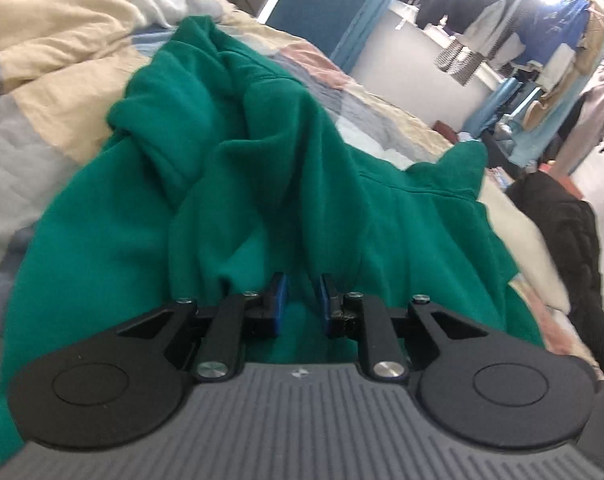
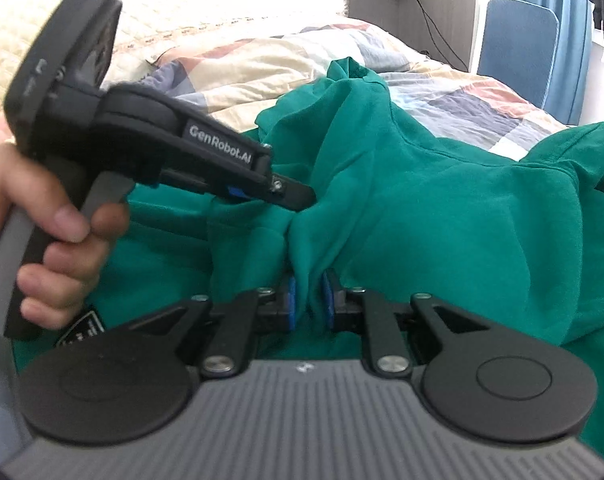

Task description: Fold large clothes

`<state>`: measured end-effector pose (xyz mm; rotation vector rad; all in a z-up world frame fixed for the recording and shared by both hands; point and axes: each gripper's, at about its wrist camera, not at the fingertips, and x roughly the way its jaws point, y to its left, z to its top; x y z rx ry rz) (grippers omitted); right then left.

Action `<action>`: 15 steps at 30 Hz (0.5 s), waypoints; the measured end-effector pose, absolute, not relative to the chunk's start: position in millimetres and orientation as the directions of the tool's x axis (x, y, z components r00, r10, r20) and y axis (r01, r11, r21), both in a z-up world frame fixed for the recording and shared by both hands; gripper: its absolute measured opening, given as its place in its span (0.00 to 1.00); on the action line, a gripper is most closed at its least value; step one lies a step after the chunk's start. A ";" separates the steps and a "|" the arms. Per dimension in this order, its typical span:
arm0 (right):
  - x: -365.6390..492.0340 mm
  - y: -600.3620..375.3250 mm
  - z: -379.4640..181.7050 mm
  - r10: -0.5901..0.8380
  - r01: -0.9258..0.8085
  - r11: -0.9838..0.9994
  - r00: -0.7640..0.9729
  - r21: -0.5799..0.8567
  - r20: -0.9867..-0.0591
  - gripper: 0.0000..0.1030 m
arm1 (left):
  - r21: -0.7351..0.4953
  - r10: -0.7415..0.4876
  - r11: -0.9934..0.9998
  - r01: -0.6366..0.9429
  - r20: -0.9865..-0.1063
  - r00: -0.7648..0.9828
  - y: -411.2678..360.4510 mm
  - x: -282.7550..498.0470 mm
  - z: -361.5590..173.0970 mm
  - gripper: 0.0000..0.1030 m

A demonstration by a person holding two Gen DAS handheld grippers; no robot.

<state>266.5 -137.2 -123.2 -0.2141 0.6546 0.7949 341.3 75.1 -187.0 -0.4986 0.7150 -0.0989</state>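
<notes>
In the left wrist view, a green sweatshirt (image 1: 286,168) is seen lying bunched on a patchwork quilt (image 1: 54,92) spread over a bed. The left gripper (image 1: 301,300) is closed to a narrow gap, and a fold of the green cloth is pinched between its blue pads (image 1: 280,300). A ridge of fabric is drawn up from the fingers towards the far side of the bed. A blue chair (image 1: 322,4) and hanging clothes (image 1: 542,40) are seen beyond, and a dark garment (image 1: 570,240) is heaped at the right edge.

In the right wrist view, the right gripper (image 2: 311,298) is likewise drawn in narrowly, with a gathered pleat of the sweatshirt (image 2: 442,208) held between its pads (image 2: 290,300). The left gripper (image 2: 294,196) is seen from the side, gripped by a hand (image 2: 58,236), its tips buried in the cloth just beside the same pleat. The quilt (image 2: 462,96) is seen behind.
</notes>
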 end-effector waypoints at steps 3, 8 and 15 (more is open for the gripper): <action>274.9 -151.0 -109.8 0.614 -0.685 0.714 0.514 0.144 -0.599 0.17 | -0.517 -0.271 0.852 -0.075 -0.560 0.783 83.0 332.8 -182.0 0.21; 290.9 -189.9 -83.0 0.632 -0.585 0.762 0.576 0.279 -0.519 0.41 | -0.556 -0.263 0.830 -0.051 -0.471 0.842 102.3 322.6 -155.1 0.48; 358.3 -234.0 -70.9 0.526 -0.385 0.848 0.692 0.364 -0.494 0.59 | -0.507 -0.192 0.861 -0.046 -0.407 0.893 127.6 352.9 -115.9 0.59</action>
